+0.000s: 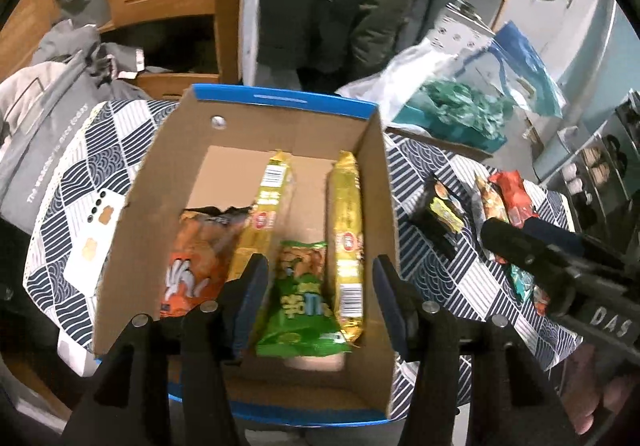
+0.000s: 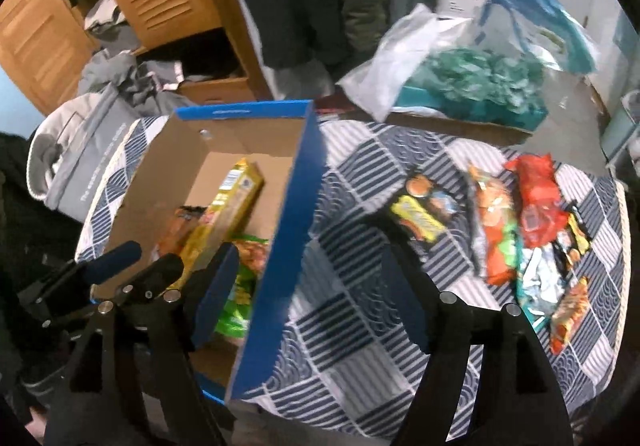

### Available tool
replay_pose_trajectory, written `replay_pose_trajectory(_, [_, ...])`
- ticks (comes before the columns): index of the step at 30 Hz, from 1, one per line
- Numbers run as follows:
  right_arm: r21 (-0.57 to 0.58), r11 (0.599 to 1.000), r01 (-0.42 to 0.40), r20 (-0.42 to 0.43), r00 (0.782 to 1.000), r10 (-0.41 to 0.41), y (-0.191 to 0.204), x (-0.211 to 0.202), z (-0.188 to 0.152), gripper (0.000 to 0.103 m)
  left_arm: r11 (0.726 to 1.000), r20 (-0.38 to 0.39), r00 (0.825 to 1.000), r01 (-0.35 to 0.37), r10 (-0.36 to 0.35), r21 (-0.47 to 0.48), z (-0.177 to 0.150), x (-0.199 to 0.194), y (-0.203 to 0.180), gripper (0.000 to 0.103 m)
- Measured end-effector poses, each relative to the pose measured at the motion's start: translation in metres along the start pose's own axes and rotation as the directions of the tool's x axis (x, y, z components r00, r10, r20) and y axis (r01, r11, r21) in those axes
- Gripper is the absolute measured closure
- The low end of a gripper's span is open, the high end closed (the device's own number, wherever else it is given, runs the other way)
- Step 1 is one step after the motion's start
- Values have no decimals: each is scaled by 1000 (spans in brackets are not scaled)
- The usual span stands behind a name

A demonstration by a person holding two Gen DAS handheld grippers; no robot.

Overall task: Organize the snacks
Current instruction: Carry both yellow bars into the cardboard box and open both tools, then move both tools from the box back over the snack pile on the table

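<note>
While left tool hangs open, empty, over cardboard box, green snack bag lies inside between gold packs. Right view: right tool open, empty, above desk; loose snacks beside box.

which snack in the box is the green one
The green packet, lying between the two long yellow packs in the cardboard box; the fourth packet there is orange.
</note>
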State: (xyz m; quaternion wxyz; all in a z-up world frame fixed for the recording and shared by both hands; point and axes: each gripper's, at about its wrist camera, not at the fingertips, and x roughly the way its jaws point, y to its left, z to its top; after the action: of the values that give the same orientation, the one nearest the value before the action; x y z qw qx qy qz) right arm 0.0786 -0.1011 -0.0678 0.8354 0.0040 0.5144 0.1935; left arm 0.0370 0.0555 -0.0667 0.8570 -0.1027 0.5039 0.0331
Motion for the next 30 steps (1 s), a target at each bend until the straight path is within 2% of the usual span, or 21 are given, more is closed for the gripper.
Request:
replay_pose_trajectory(9, [89,995,37,32,999,-40,-58,-25,-10,29,997,-13,1000,4,-3,82,0,9,-43,47])
replay_pose_trajectory(13, [137,989,55,37,998,-60,-87,-33,-15,29,994,-13,1000,3,-1,112,2,14,-62,40])
replay_pose_trajectory(22, [236,965,114,42,991,-128,-153,-50,-31,29,982,-33,999,21,-15,187,5,29,-107,33])
replay_pose_trajectory(24, [262,956,128,38,989,-143,-169,-53,-35,29,978,-45,999,28,-19,208,5,34,-118,28])
replay_pose_trajectory(30, [325,932,160,20,984,-176,-207,-56,-47,28,972,-77,997,34,-17,234,5,48,-138,26])
